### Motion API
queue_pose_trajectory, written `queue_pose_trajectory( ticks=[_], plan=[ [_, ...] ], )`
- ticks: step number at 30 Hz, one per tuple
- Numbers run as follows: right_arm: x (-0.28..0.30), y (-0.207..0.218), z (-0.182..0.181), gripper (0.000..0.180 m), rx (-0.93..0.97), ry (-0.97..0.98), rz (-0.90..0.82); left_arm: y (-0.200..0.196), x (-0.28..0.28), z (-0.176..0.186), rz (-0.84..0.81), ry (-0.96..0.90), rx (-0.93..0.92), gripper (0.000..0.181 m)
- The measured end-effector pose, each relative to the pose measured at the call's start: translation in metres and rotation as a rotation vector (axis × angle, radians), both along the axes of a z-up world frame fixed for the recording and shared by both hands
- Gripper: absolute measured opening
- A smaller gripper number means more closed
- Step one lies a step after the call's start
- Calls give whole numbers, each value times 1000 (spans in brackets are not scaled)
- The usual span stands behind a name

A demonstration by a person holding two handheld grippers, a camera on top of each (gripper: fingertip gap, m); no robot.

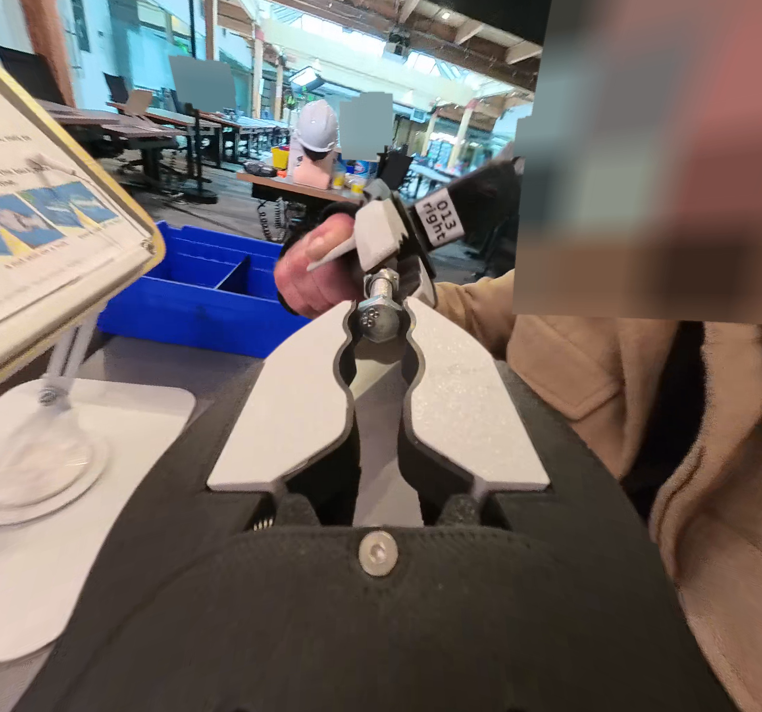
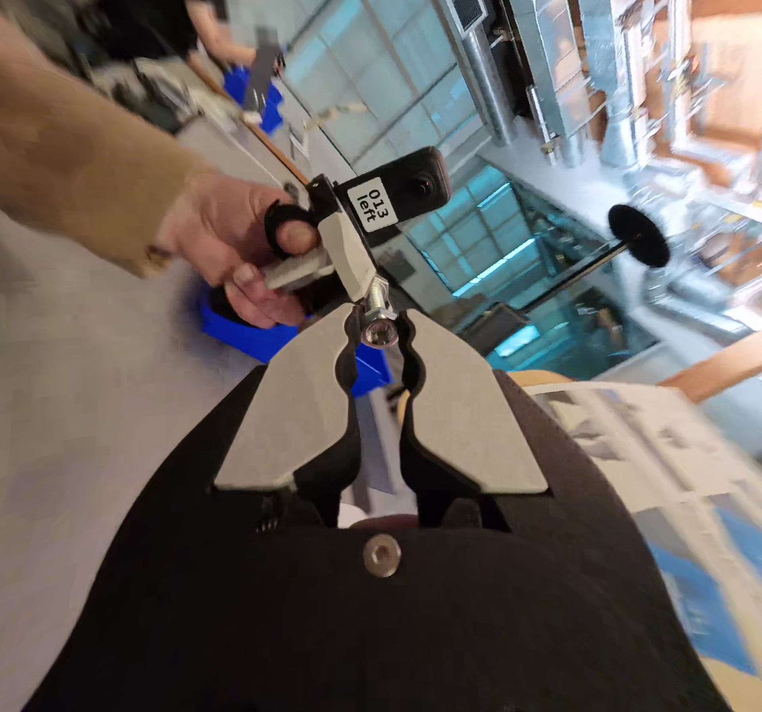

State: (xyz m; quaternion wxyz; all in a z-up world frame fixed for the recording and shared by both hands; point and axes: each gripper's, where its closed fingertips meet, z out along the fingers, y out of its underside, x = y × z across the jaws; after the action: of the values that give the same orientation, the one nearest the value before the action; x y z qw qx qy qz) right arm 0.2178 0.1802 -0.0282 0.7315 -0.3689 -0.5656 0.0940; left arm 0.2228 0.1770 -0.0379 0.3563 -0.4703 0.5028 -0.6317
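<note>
Overhead, timber rafters (image 1: 412, 0); below, grey tabletop (image 1: 173, 358) under blue bin (image 1: 198, 305).

White printed labels (image 1: 440, 221) on both grippers' cameras (image 2: 416, 189)

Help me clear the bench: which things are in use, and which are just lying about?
In use: left hand-held gripper, right hand-held gripper, bolt, nut.
Lying about: blue bin, sheet on stand, white hard hat.
</note>
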Motion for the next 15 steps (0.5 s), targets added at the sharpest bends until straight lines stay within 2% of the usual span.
queue_pose_trajectory(
  ticks=[8,15],
  plan=[
    [0,-8,-5,18,507,-285,-251,-9,0,-5,-133,-18,-138,18],
    [3,-9,-3,18,614,-301,-316,-10,-4,-4,-156,-30,-139,18]
  ],
)
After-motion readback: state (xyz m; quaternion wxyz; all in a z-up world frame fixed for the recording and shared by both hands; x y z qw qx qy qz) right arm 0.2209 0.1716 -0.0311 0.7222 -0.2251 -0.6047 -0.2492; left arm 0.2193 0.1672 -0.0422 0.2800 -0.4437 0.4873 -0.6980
